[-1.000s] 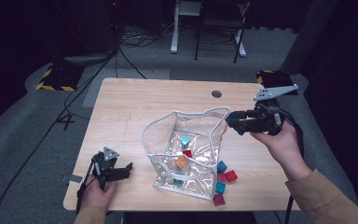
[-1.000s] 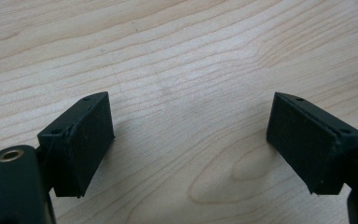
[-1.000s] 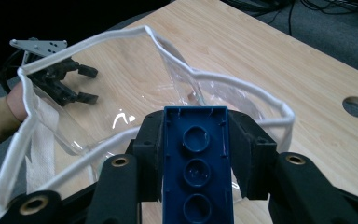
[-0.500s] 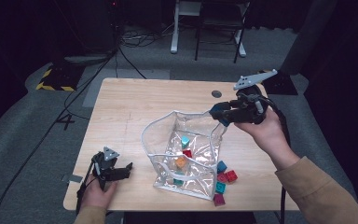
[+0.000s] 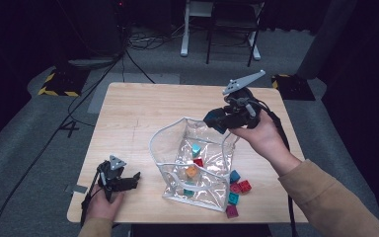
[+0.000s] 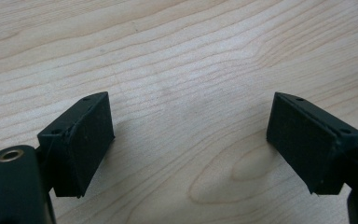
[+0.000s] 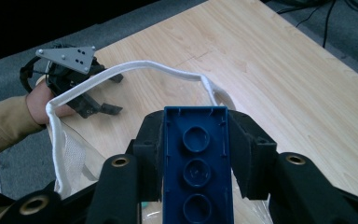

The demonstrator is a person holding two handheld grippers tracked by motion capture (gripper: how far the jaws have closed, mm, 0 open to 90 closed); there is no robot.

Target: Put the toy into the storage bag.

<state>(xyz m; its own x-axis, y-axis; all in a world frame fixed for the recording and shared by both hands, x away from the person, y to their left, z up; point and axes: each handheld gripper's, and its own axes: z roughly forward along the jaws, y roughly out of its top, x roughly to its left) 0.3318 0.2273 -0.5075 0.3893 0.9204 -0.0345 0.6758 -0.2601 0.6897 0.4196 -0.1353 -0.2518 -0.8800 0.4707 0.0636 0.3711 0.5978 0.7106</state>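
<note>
Blue brick [image 7: 196, 163]: hard glossy plastic, long and narrow, hollow underside up with three round tubes in a row, clamped by its long sides between the padded black jaws of the right gripper [image 7: 196, 154]. In the high view the right gripper [image 5: 216, 121] hangs just above the far rim of the clear pouch [image 5: 170, 143], the brick showing there as a small blue tip.

Pouch: transparent soft vinyl, white piped rim, mouth gaping, lying on the pale wood-grain table [image 5: 143, 108]. Inside, small blocks [image 5: 193, 165] in teal, red and orange; more loose bricks [image 5: 237, 190] in teal and magenta on the table beside its near right corner.

Left gripper [image 5: 133, 178]: near the table's front left edge, well apart from the pouch. Its own view gives jaws spread wide, flat matte pads [image 6: 81, 144], bare wood between. Right gripper view adds the pouch's white rim and the left gripper [image 7: 100, 109] beyond it.

Versus a second ago: right hand has carried the brick leftward from the table's right side to over the pouch rim; left gripper unmoved.
</note>
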